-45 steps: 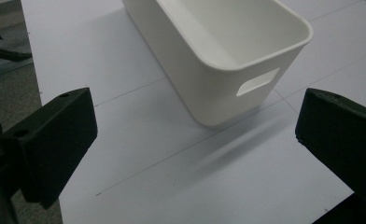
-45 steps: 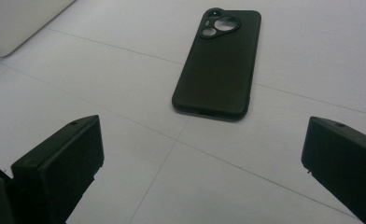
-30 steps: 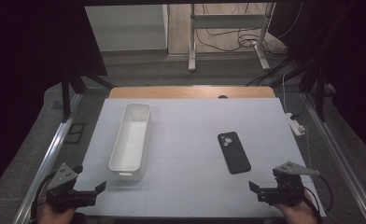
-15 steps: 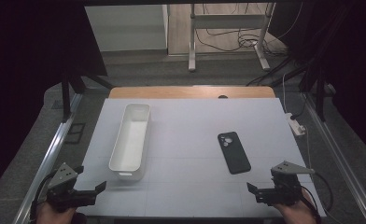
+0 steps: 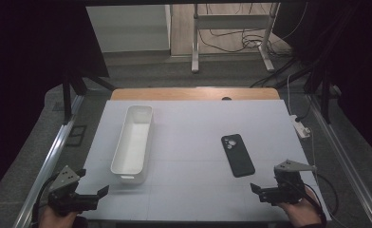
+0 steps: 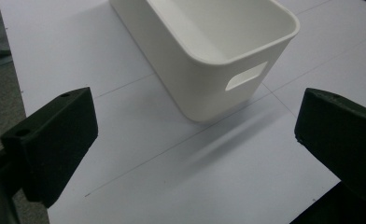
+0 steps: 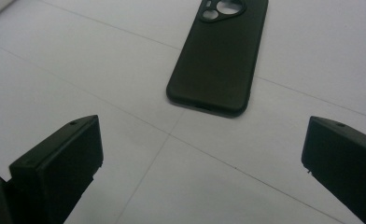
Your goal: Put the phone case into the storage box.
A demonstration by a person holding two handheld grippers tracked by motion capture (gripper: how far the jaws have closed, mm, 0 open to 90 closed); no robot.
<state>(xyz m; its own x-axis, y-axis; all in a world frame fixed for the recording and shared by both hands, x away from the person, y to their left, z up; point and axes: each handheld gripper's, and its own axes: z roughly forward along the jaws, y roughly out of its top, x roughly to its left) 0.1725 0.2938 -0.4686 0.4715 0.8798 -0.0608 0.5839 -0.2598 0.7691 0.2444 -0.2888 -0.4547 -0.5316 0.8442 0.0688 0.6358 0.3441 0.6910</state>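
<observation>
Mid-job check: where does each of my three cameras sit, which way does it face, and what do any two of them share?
High view: above the near table edge, facing forward and down; shows left gripper, right gripper, both hands.
Left gripper view: rides the left gripper, faces the white bin; own open jaws.
Right gripper view: rides the right gripper, faces the black phone; own open jaws.
Shared: high view also shows bin and phone.

On the surface (image 5: 193, 128) the bin (image 5: 133, 142) lies left, the phone (image 5: 237, 155) well apart to its right, each near a gripper at the near edge
</observation>
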